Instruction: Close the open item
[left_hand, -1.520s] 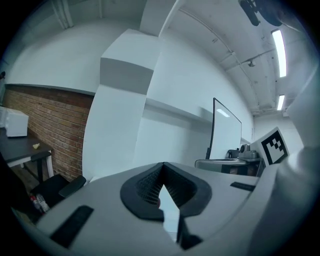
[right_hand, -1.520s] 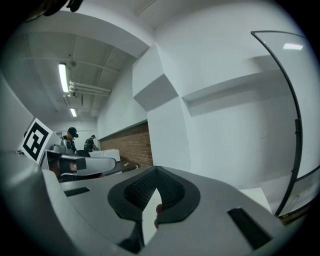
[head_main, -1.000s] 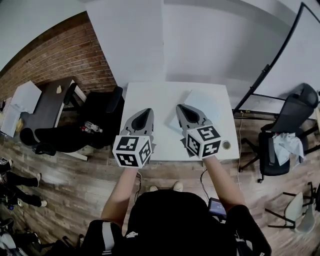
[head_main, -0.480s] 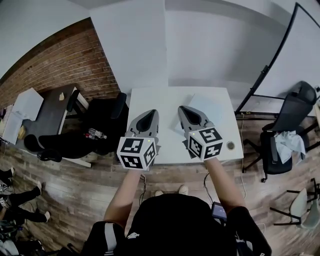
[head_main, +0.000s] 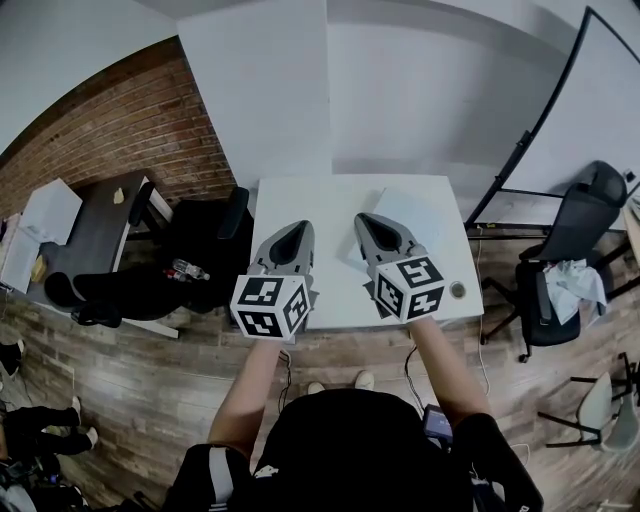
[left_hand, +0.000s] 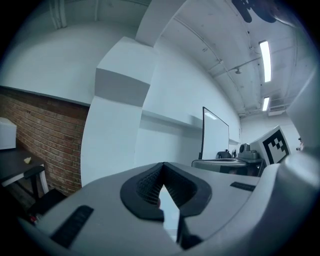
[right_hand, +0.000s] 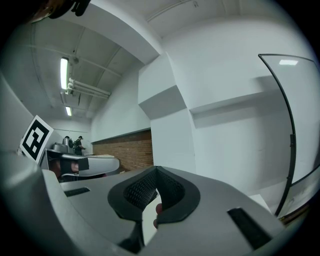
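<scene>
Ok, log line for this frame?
left hand-held gripper: shut, empty | right hand-held gripper: shut, empty | both above table

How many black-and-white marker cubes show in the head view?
2: one black-and-white marker cube sits on the left gripper; the other cube sits on the right gripper. None seems hidden.

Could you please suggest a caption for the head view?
A person holds the left grey two-jaw gripper and the right grey two-jaw gripper, both shut, over a white rectangular table.

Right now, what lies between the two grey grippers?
In the head view, only bare white tabletop separates the left grey gripper and the right grey gripper.
</scene>
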